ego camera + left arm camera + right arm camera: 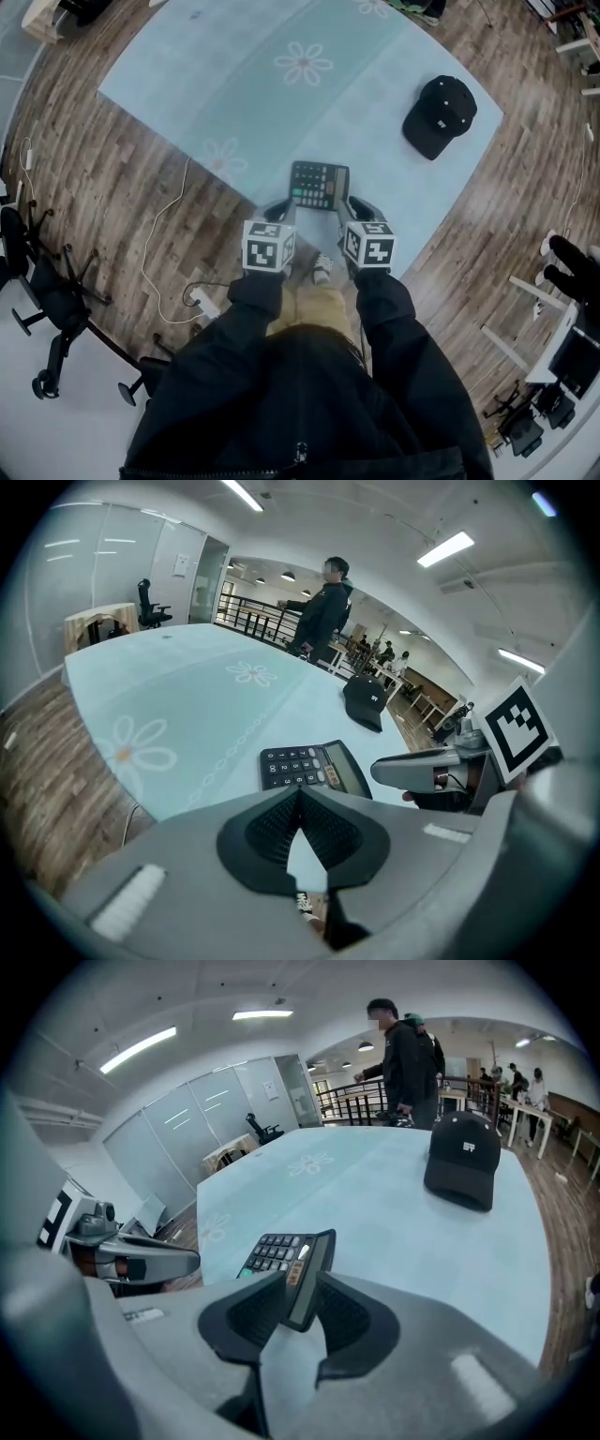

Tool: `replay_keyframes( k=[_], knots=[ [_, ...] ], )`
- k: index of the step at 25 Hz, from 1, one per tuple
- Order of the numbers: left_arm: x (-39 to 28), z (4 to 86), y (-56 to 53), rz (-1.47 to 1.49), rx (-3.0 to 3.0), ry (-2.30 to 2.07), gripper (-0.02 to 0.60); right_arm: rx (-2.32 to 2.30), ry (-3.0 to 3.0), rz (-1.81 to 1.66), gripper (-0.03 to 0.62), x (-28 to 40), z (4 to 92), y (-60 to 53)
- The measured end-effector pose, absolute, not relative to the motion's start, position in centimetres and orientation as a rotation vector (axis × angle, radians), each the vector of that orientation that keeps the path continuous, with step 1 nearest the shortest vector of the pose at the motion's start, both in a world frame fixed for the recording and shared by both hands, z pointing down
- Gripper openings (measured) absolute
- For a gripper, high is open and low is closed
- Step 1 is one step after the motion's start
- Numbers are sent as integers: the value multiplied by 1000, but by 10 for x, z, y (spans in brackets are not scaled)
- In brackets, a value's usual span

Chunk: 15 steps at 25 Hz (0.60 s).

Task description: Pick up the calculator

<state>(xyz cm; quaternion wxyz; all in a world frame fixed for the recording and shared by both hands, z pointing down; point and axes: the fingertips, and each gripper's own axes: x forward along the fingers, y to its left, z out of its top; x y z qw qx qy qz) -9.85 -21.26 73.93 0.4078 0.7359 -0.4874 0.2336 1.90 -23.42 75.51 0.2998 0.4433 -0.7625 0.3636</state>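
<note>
Calculator (278,1252), one end between parted jaws of right gripper (300,1288)

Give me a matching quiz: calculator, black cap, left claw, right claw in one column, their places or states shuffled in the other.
1 calculator
2 black cap
3 left claw
4 right claw

A jaws apart, calculator's end between them
B near edge of the mat
C jaws together, nothing held
D far right part of the mat

Pairs: 1-B, 2-D, 3-C, 4-A
</note>
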Motion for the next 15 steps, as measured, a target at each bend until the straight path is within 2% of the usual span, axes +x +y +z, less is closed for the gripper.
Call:
replay_keyframes(
  k=[15],
  knots=[
    [-108,755,-214,612,1814,-1218,0,1150,-1944,1114,140,17,799,-249]
  ],
)
